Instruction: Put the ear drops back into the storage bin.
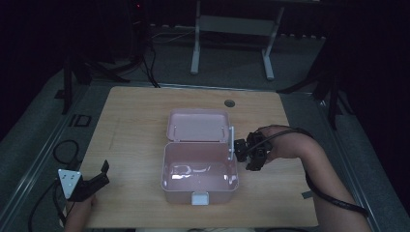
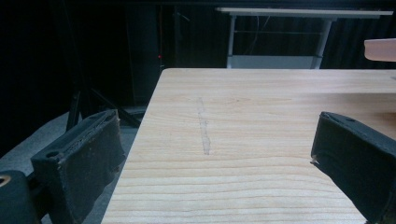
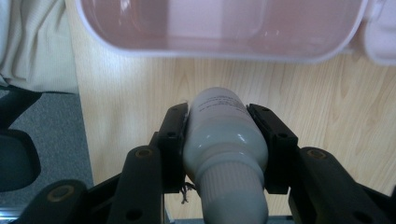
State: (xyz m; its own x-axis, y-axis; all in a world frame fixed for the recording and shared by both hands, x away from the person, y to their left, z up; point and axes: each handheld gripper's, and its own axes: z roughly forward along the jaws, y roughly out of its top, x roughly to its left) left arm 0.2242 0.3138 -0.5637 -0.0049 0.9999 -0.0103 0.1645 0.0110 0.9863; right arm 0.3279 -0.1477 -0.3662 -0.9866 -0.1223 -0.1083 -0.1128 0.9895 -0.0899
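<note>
The room is looking very dark. A light wooden table [image 1: 145, 111] is standing on a grey floor [image 1: 43, 111]. Behind it, a white metal frame [image 1: 232, 29] is standing on two legs. Black cords [image 1: 65, 150] are lying on the floor, and a tiny red light [image 1: 139, 6] is glowing far back.

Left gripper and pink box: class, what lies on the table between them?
Nothing. In the high view, bare wooden table separates the open left gripper from the pink box.
</note>
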